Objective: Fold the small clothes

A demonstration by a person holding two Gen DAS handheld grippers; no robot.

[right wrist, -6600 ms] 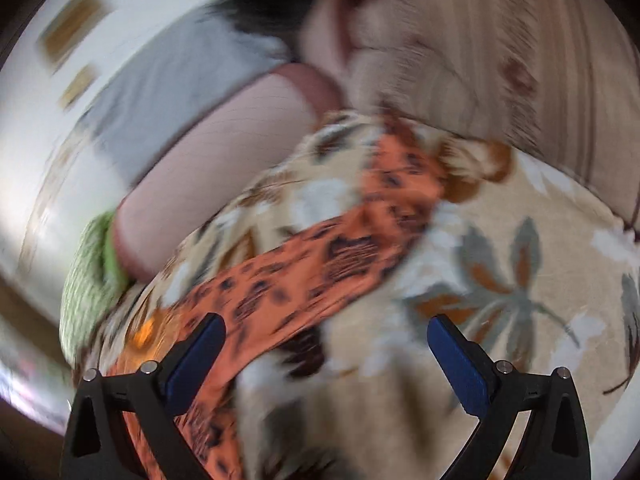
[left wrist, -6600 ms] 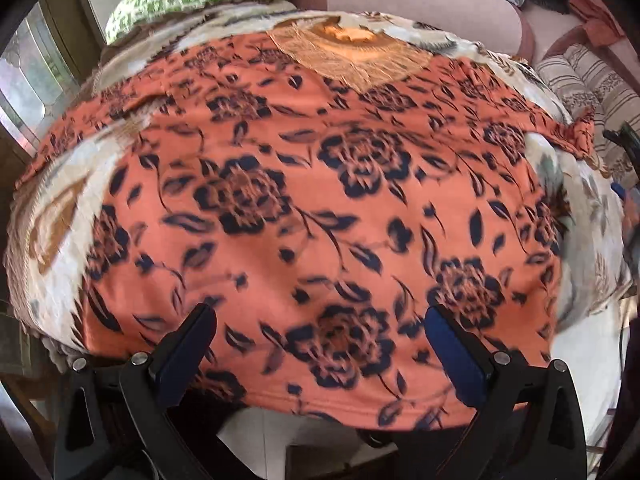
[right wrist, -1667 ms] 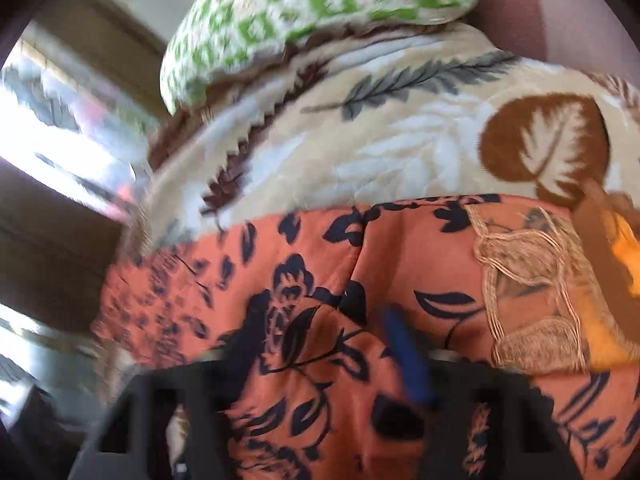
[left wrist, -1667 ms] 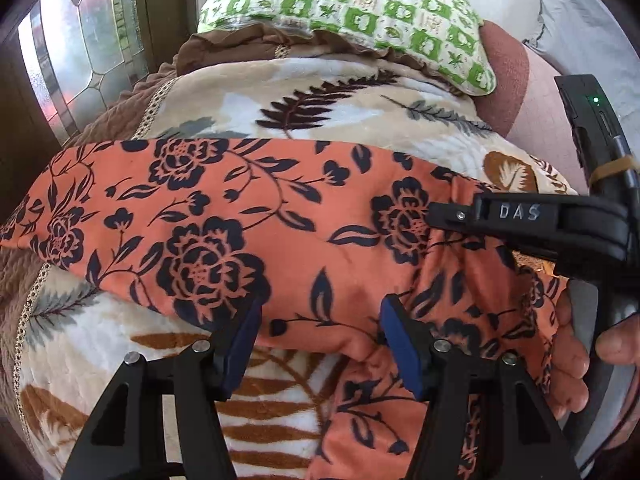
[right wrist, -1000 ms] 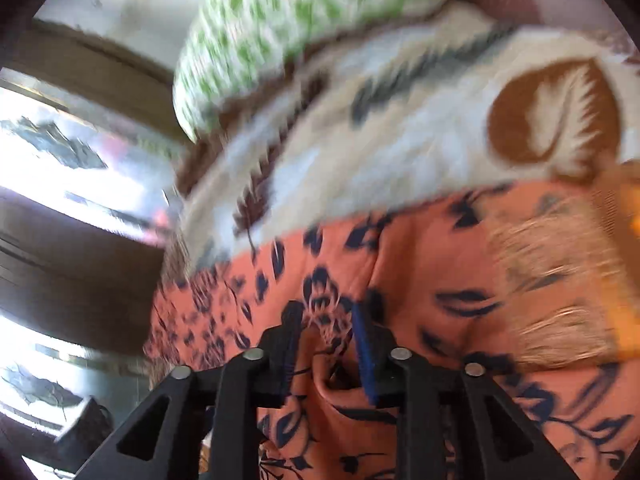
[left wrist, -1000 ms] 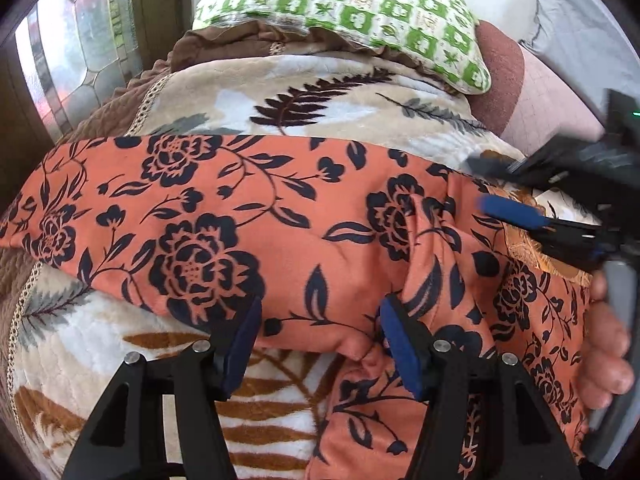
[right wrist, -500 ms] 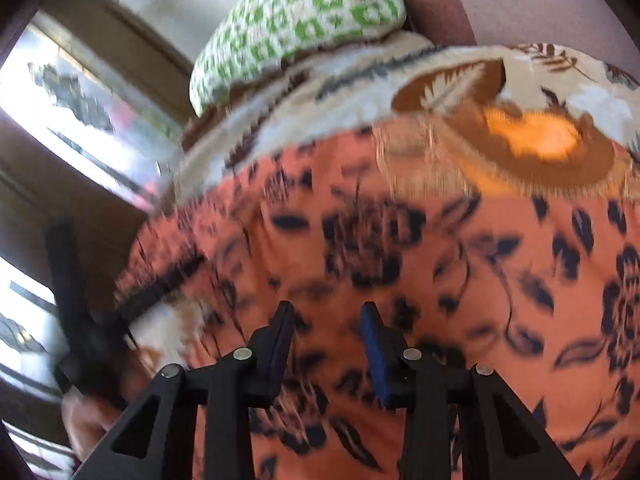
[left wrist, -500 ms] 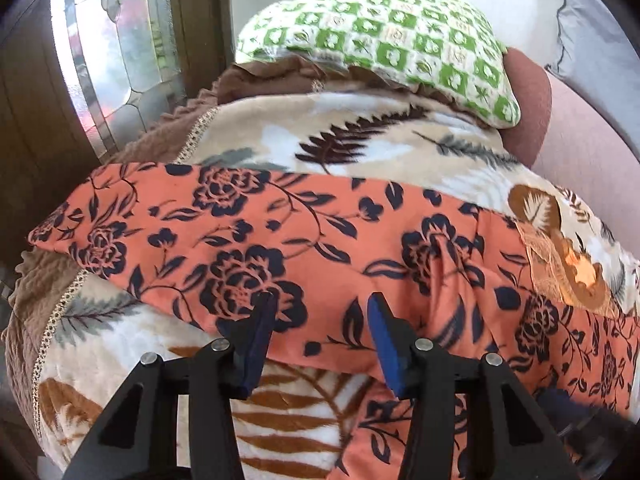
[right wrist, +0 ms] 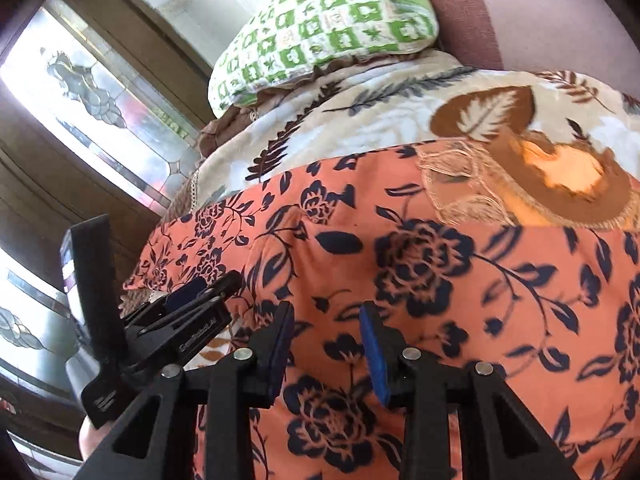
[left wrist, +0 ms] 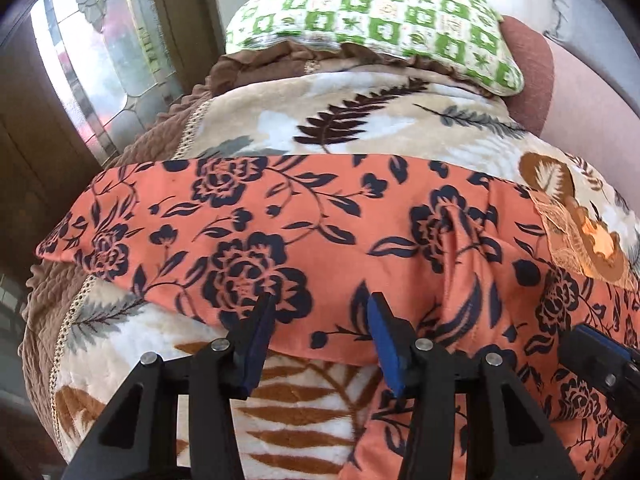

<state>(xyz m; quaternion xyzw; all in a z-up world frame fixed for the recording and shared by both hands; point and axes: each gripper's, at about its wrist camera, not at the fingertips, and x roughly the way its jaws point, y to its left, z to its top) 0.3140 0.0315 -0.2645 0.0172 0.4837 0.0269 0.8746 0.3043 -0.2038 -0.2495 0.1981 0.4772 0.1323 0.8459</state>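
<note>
An orange top with dark blue flowers (left wrist: 320, 232) lies on a leaf-patterned blanket (left wrist: 360, 120). Its sleeve stretches to the left, and a small ridge stands up near the shoulder. A gold embroidered neckline (right wrist: 520, 188) shows at the far right. My left gripper (left wrist: 318, 320) hovers over the sleeve's near edge with its jaws partly apart. The cloth lies flat under them, not pinched. My right gripper (right wrist: 326, 320) hangs over the body of the top (right wrist: 440, 280), jaws likewise apart on flat cloth. One of its fingers (left wrist: 588, 348) shows at the lower right of the left wrist view.
A green and white checked pillow (left wrist: 372, 20) rests at the blanket's far end against a pink sofa back (left wrist: 580, 92). A leaded glass window in a dark wooden frame (right wrist: 80, 80) stands to the left. The blanket's brown quilted border (left wrist: 44, 320) drops off on the left.
My right gripper has let go of a pinch of cloth near the shoulder and drawn back to the right. My left gripper's jaws have narrowed, and it has tilted up slightly.
</note>
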